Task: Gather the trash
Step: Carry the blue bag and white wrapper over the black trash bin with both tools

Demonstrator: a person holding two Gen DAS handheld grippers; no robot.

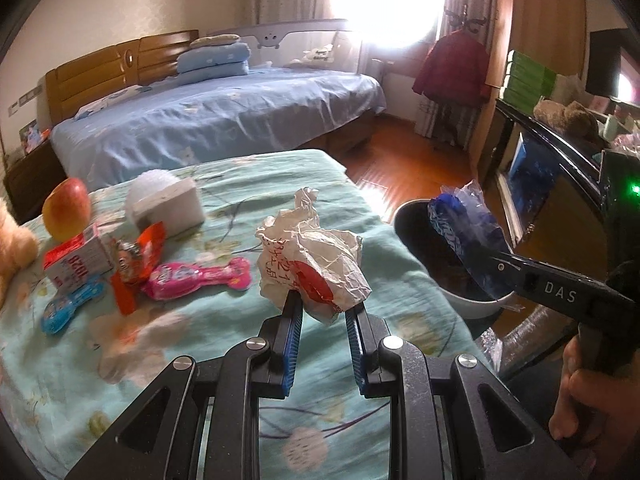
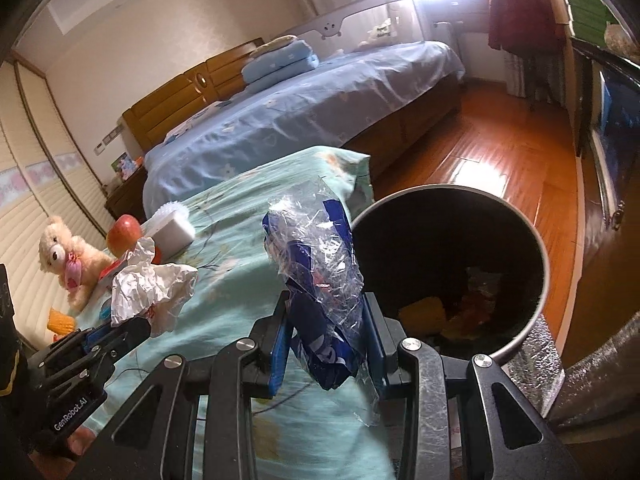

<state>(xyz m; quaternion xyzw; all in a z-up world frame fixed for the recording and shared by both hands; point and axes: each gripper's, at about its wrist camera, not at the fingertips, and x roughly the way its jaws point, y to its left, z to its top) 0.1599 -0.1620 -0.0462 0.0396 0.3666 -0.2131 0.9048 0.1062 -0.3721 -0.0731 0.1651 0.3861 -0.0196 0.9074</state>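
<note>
From the left wrist view, a crumpled white paper wrapper with red print [image 1: 312, 256] is seen pinched low between the left gripper [image 1: 322, 312], carried clear of the mint floral bedspread [image 1: 224, 340], presumably for dropping into the round dark bin with a white rim [image 1: 480, 304] just past the bed's edge; open floor lies beyond it, while snack packets and a red apple [image 1: 66, 214] are left behind on the bedspread. From the right wrist view, a crinkled blue and clear plastic wrapper [image 2: 320, 280] is clamped in the right gripper [image 2: 326, 332], held beside the bin's rim [image 2: 516, 344], whose mouth is unobstructed, with some waste already inside
</note>
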